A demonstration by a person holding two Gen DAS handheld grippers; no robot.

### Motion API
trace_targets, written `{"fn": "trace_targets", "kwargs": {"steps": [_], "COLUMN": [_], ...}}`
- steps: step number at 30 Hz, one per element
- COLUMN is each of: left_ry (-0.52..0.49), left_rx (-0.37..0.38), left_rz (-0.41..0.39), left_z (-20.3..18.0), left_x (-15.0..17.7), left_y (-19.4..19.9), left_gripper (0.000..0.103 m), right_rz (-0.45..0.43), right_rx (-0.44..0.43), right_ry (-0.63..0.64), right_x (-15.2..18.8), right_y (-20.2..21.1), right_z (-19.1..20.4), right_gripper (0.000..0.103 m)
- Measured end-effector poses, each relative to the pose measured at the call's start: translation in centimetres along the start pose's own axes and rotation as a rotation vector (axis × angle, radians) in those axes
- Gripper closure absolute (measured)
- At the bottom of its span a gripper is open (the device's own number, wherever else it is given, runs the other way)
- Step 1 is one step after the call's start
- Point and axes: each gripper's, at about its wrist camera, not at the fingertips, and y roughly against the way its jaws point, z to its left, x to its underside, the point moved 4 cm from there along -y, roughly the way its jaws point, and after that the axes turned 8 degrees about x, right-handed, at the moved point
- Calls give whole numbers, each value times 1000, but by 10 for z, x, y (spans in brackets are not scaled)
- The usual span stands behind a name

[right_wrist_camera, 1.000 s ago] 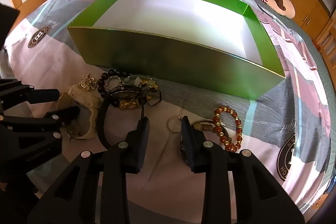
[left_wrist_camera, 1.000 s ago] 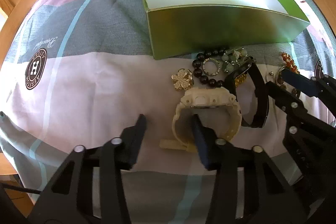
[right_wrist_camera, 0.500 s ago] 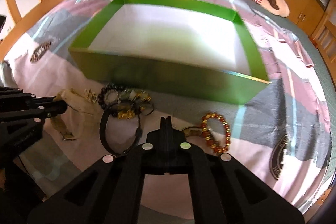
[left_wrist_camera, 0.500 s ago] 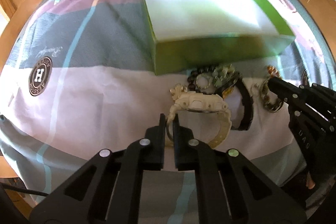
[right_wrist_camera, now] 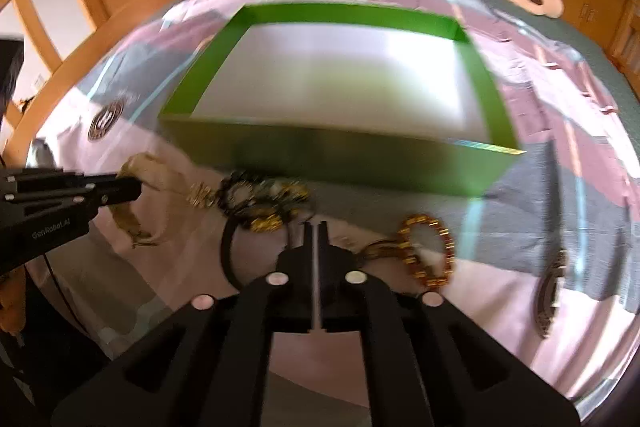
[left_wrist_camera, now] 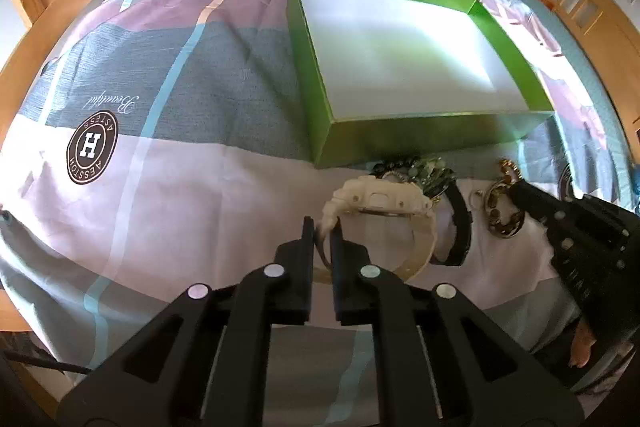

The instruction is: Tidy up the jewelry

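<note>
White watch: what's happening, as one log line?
left gripper: shut on white watch strap | right gripper: jaws opening, nothing seen between | green box: empty

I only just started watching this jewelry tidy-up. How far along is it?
Nothing is stored yet: the green box shows a bare white floor. In hand: the left gripper is shut on the cream watch strap. The right gripper is opening, and what it holds is unclear. Left on the bedspread: black watch, dark bead bracelets, amber bracelet.
</note>
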Motion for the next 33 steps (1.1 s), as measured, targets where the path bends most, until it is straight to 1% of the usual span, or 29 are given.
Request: {"fn": "trace_targets", "kwargs": {"steps": [1, 3, 4, 8, 9, 10, 12, 16, 19, 22, 24, 26, 29, 30, 33], "left_ry": [-5, -14, -16, -22, -24, -25, -28, -25, -25, -35, -48, -59, -89, -92, -85], "left_rx": [-9, -22, -25, -35, -35, -35, -31, -11, 10, 49, 82, 96, 111, 116, 134], "left_rz": [4, 16, 20, 30, 30, 30, 28, 6, -32, -81, -112, -133, -163, -166, -142], "left_z": [-1, -3, -3, -4, -3, -3, -4, -5, -7, -16, -24, -31, -41, -41, -39], "left_x": [1, 3, 4, 7, 7, 7, 7, 5, 0, -12, -27, -41, -69, -82, -103], "left_y": [-2, -7, -8, -12, -12, -12, -11, -4, 11, 29, 40, 46, 49, 45, 26], "left_gripper": [92, 91, 91, 91, 91, 91, 91, 91, 91, 91, 91, 91, 91, 91, 91], "right_rz": [8, 20, 30, 63, 76, 87, 84, 47, -2, -87, -130, -172, -215, -215, -180], "right_rx": [-1, 6, 11, 41, 50, 44, 30, 41, 31, 22, 23, 46, 73, 70, 49], "right_ry": [13, 43, 53, 75, 78, 75, 64, 49, 16, -28, -40, -47, -35, -42, -100], "right_x": [1, 2, 3, 5, 7, 7, 8, 2, -7, -28, -42, -59, -82, -86, -92], "right_y": [-4, -13, -18, -35, -39, -41, -41, -29, -8, 21, 35, 46, 47, 44, 20], "right_z": [5, 16, 20, 25, 25, 25, 24, 19, 9, -5, -14, -23, -38, -43, -57], "right_gripper": [81, 73, 71, 71, 77, 94, 97, 97, 97, 97, 97, 97, 97, 97, 97]}}
